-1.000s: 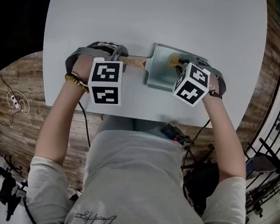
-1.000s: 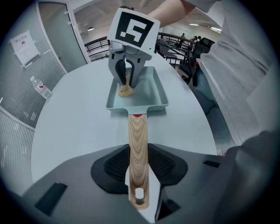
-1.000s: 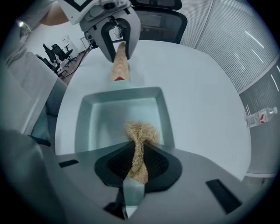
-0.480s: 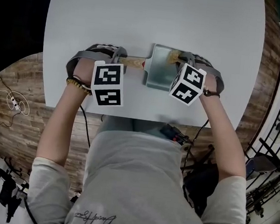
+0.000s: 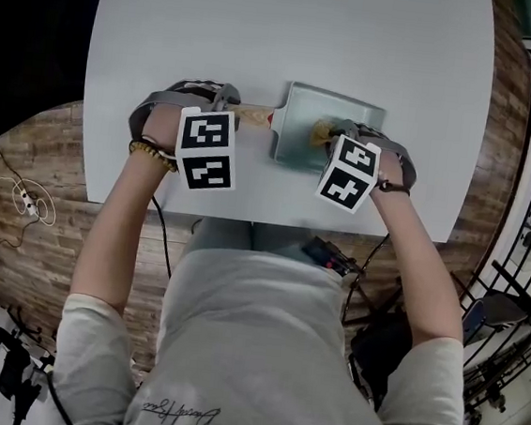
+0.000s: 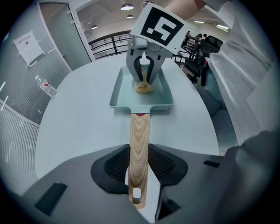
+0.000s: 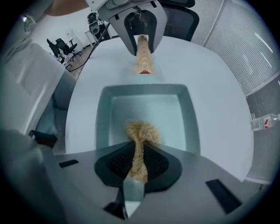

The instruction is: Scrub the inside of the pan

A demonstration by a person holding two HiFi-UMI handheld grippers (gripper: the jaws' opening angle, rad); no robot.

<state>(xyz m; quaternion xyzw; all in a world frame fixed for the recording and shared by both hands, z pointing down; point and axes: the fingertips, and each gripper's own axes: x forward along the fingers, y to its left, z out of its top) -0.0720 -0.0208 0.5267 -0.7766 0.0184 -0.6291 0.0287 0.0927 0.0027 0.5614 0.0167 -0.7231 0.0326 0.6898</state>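
A pale green rectangular pan lies on the round white table. Its wooden handle points left in the head view. My left gripper is shut on that handle. My right gripper points down into the pan and is shut on a tan fibrous scrubber, whose tuft rests on the pan's floor near the near wall.
The table's front edge runs just below both hands. Wooden floor and cables surround the table. Black office chairs and a railing stand farther off.
My right gripper with the scrubber has slid from the pan's far side toward its near side. The left gripper and pan have stayed put.
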